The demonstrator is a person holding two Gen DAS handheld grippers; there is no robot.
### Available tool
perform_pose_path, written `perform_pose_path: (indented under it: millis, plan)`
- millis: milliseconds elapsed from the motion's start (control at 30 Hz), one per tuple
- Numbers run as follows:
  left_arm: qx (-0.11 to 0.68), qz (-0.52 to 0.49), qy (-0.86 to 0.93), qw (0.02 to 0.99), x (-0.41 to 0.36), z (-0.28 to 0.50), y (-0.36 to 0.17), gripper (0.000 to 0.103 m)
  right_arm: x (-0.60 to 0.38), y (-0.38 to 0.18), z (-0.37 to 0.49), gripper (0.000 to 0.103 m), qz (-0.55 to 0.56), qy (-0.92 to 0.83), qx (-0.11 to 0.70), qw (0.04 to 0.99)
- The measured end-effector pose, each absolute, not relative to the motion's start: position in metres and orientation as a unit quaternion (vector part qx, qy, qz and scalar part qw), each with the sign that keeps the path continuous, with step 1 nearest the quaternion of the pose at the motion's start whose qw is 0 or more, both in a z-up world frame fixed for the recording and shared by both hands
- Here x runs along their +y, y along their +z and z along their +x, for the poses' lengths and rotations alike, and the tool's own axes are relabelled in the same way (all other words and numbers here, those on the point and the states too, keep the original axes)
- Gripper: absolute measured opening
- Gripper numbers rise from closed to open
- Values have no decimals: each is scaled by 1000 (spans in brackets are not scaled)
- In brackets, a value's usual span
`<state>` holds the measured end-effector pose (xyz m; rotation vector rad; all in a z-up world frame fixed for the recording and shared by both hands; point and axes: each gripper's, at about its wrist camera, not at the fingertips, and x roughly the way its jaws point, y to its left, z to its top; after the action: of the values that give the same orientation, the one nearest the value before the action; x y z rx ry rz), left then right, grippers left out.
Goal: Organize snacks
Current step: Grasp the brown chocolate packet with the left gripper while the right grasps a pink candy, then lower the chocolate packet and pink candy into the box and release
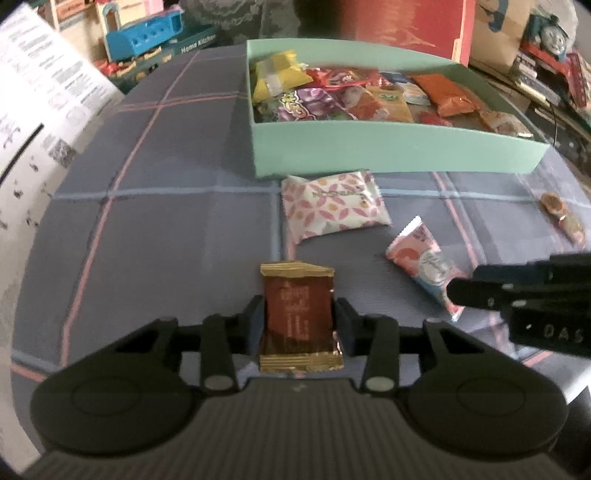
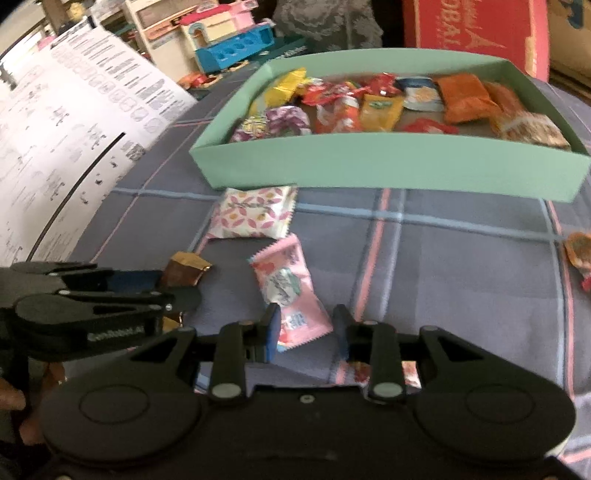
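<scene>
A brown packet with gold ends (image 1: 295, 295) lies on the plaid cloth between the fingers of my left gripper (image 1: 299, 317), whose pads press on its two long sides. To its right, a pink packet (image 1: 421, 258) has my right gripper (image 1: 456, 291) over its near end. In the right wrist view the pink packet (image 2: 284, 280) sits with its lower end between the pads of my right gripper (image 2: 306, 328), which is shut on it. My left gripper (image 2: 177, 288) holds the brown packet (image 2: 186, 271) at the left. The mint-green box (image 1: 388, 147) of snacks stands behind.
A white packet with pink petals (image 1: 332, 206) lies against the box's front wall. A small orange snack (image 1: 561, 216) rests near the cloth's right edge. Printed sheets (image 1: 37, 122) hang over the left side. A red carton (image 1: 399, 26) and toys stand behind the box.
</scene>
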<state>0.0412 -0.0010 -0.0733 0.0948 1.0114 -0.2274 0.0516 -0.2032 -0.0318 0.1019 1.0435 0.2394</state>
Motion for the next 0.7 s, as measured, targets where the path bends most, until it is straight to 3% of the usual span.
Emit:
perform_pose_path:
  millis: [67, 233, 367, 400, 467, 533, 600, 667, 700]
  plan:
    - [484, 47, -113, 867, 5, 42, -73, 40, -196, -33, 55, 33, 39, 124, 497, 858]
    - [488, 31, -103, 866, 20, 47, -73, 43, -176, -39, 65, 62, 14, 141, 496, 857]
    - [487, 26, -101, 867, 26, 47, -73, 43, -160, -40, 70, 62, -26, 149, 481, 863]
    - [487, 24, -102, 867, 28, 47, -73, 45, -155, -41, 71, 61, -42, 152, 479, 864]
    - [488, 20, -101, 867, 29, 46, -74, 58, -148, -46, 71, 51, -74, 154, 474, 863]
    - [487, 25, -102, 867, 27, 45, -75, 60, -144, -47, 67, 36, -100, 158, 466, 865]
    - [484, 36, -100, 869, 24, 44, -75, 58, -146, -45, 67, 32, -89, 158, 470, 864]
    - [479, 47, -96, 871, 21, 43, -75, 40, -153, -43, 67, 32, -64, 150, 475, 865]
    - [480, 42, -98, 871, 21, 44, -74, 38, -158, -42, 67, 31, -46, 146, 479, 864]
